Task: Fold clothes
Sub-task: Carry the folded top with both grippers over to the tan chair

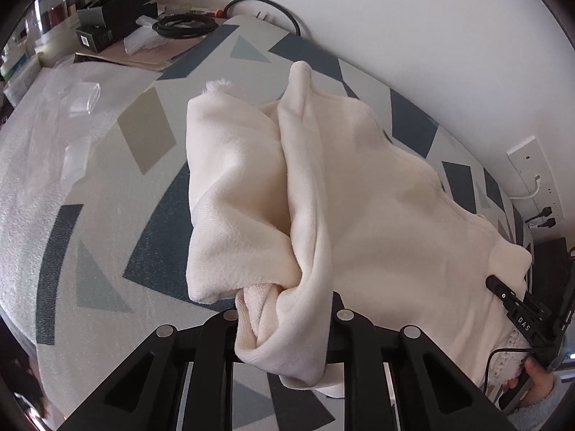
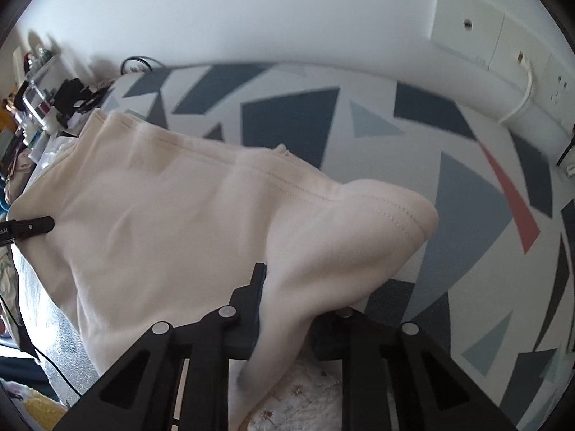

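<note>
A cream fleece garment (image 1: 377,197) lies partly folded on a mat with grey and blue triangles (image 1: 107,215). My left gripper (image 1: 285,309) is shut on a bunched fold of it at the near edge, and the cloth drapes over the fingers. In the right wrist view the same garment (image 2: 161,215) spreads to the left. My right gripper (image 2: 298,298) is shut on a lifted corner that hangs down between its fingers. The right gripper (image 1: 517,309) also shows at the garment's right edge in the left wrist view, held by a hand (image 1: 535,384). The left gripper's tip (image 2: 36,226) pokes in from the left.
Black boxes (image 1: 115,18) and coiled cables (image 1: 183,25) crowd the far left corner. Clear plastic wrapping (image 1: 72,107) lies on the left of the mat. A white wall with sockets (image 2: 503,46) runs along the far side. A floral cloth (image 2: 305,395) shows under the right gripper.
</note>
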Available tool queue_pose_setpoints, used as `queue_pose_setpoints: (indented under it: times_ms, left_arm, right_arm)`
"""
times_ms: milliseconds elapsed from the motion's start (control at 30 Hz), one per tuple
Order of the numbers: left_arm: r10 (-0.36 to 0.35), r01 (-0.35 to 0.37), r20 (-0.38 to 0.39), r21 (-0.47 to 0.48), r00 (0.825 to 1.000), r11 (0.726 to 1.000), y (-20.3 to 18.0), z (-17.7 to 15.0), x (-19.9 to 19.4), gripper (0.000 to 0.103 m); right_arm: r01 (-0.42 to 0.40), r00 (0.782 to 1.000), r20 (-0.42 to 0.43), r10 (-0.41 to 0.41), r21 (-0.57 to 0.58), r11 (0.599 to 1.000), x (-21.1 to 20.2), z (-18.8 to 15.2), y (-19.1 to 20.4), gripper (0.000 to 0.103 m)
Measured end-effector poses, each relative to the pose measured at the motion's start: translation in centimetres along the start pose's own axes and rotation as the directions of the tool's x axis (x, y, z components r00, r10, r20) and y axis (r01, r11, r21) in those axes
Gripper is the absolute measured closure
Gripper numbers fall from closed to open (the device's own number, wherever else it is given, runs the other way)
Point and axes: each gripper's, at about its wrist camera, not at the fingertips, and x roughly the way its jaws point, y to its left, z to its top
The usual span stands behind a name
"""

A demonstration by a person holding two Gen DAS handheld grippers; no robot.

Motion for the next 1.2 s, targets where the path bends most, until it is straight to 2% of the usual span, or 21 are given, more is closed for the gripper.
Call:
queue_pose_setpoints:
  times_ms: [33, 100, 200, 233, 267, 400, 567, 667, 733, 833, 933, 1033, 1200]
  left_arm:
    - [0.005, -0.006, 0.017, 0.020, 1.000, 1.000, -1.0, 0.4, -0.8, 0.086]
    - [0.018, -0.023, 0.068, 0.073, 0.998, 0.997, -3.4, -1.1, -3.2, 0.086]
    - [-0.013, 0.000, 0.136, 0.089, 0.991, 0.996, -0.4, -1.4, -7.8, 0.086]
    - [-0.027, 0.015, 0.155, 0.075, 0.988, 0.997, 2.3, -0.1, -9.2, 0.086]
    - [-0.039, 0.029, 0.174, 0.060, 0.984, 0.998, 6.1, -1.5, -9.9, 0.086]
    - [-0.058, 0.060, 0.248, -0.001, 0.967, 0.998, 12.9, -4.8, -16.4, 0.086]
    - [0.025, 0.011, 0.325, -0.108, 0.945, 0.994, 19.4, -9.2, -20.3, 0.086]
    - [0.099, -0.019, 0.346, -0.225, 0.933, 0.974, 23.6, -12.6, -22.8, 0.086]
    - [0.154, -0.040, 0.358, -0.307, 0.921, 0.951, 25.9, -15.4, -24.6, 0.086]
    - [0.265, -0.087, 0.376, -0.428, 0.888, 0.900, 28.2, -20.2, -27.0, 0.086]
    - [0.359, -0.117, 0.359, -0.548, 0.862, 0.828, 29.6, -24.7, -28.7, 0.086]
    - [0.431, -0.145, 0.337, -0.622, 0.837, 0.769, 30.8, -28.5, -29.9, 0.086]
    - [0.514, -0.113, 0.311, -0.763, 0.800, 0.637, 34.2, -35.8, -32.7, 0.086]
  right_arm:
    - [0.004, 1.000, 0.029, -0.003, -0.011, 1.000, -1.2, 0.0, 0.8, 0.086]
    - [0.007, 0.997, 0.082, -0.004, -0.040, 0.999, -3.8, 0.0, 2.6, 0.086]
    - [0.047, 0.988, 0.154, -0.029, -0.111, 0.993, -7.2, 0.6, 6.2, 0.086]
    - [0.058, 0.984, 0.177, -0.034, -0.131, 0.990, -8.3, 0.8, 7.4, 0.086]
    - [0.067, 0.979, 0.199, -0.036, -0.150, 0.986, -9.5, 0.9, 8.6, 0.086]
    - [0.080, 0.965, 0.263, -0.019, -0.221, 0.972, -13.4, 1.5, 14.1, 0.086]
    - [0.069, 0.953, 0.301, 0.042, -0.348, 0.935, -15.6, 1.5, 22.4, 0.086]
    - [0.009, 0.950, 0.284, 0.129, -0.439, 0.898, -15.6, 1.3, 27.1, 0.086]
    - [-0.043, 0.946, 0.258, 0.195, -0.497, 0.867, -15.3, 1.1, 30.0, 0.086]
    - [-0.126, 0.930, 0.209, 0.303, -0.592, 0.796, -15.2, 0.3, 34.1, 0.086]
    - [-0.205, 0.904, 0.142, 0.402, -0.682, 0.702, -14.7, -0.4, 38.3, 0.086]
    - [-0.251, 0.882, 0.081, 0.463, -0.751, 0.610, -14.3, -1.7, 42.2, 0.086]
    - [-0.330, 0.839, -0.026, 0.544, -0.818, 0.470, -14.4, -5.0, 48.2, 0.086]
